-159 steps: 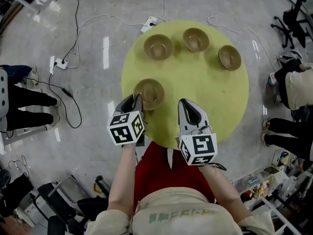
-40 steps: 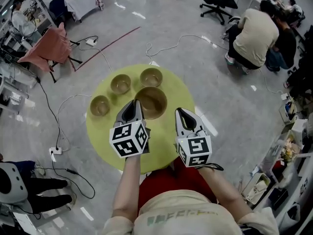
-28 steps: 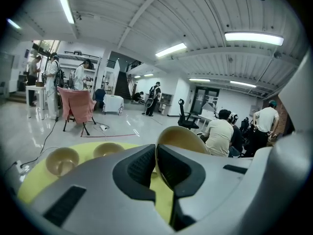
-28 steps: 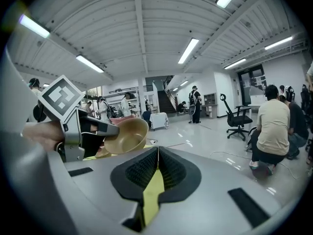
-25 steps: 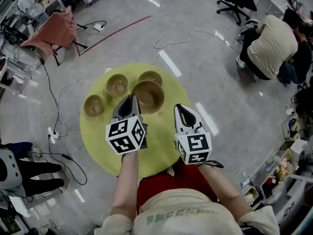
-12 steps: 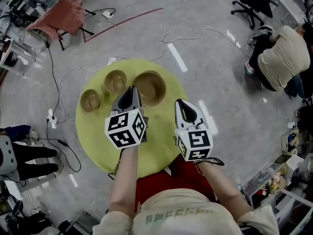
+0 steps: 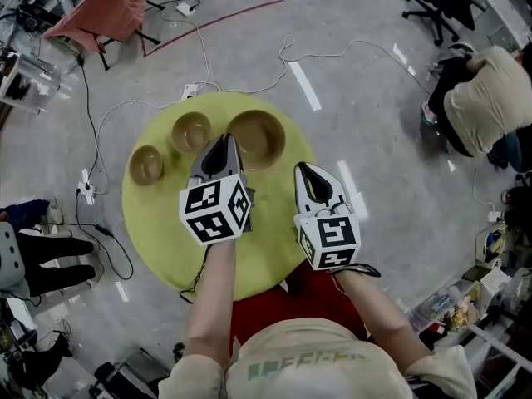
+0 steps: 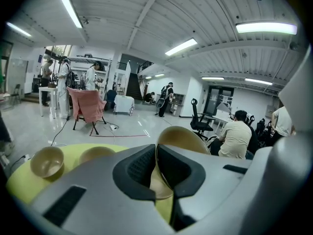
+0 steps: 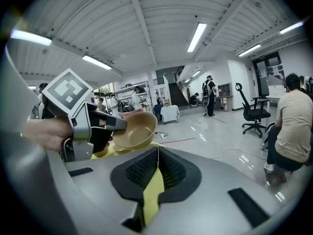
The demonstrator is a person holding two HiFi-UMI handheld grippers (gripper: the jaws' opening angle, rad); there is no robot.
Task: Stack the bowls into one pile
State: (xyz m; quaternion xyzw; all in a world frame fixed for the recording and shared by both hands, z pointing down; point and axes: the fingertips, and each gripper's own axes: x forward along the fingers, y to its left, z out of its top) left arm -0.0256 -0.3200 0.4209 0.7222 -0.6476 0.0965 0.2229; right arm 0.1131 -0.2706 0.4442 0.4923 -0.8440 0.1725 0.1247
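Left claw (image 7: 225,140) grips a tan bowl (image 7: 258,138) by its rim above the yellow counter (image 7: 166,223), where a second bowl (image 7: 190,132) and a third bowl (image 7: 146,164) rest to its left; right claw (image 7: 302,169) hovers, jaws together, empty.

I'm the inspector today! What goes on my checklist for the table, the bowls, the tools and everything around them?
Surface: round yellow-green table, bare apart from the bowls.
Job's things: big tan bowl held up by its rim; two small tan bowls sit apart on the table.
Clutter: nothing seen on the table.
Tools: left tool shut on the big tan bowl's rim; right tool shut and empty.
Cables: white cables and a white power strip lie on the floor.
Surroundings: shiny grey floor, seated person in a beige top, black office chair, pink cloth.
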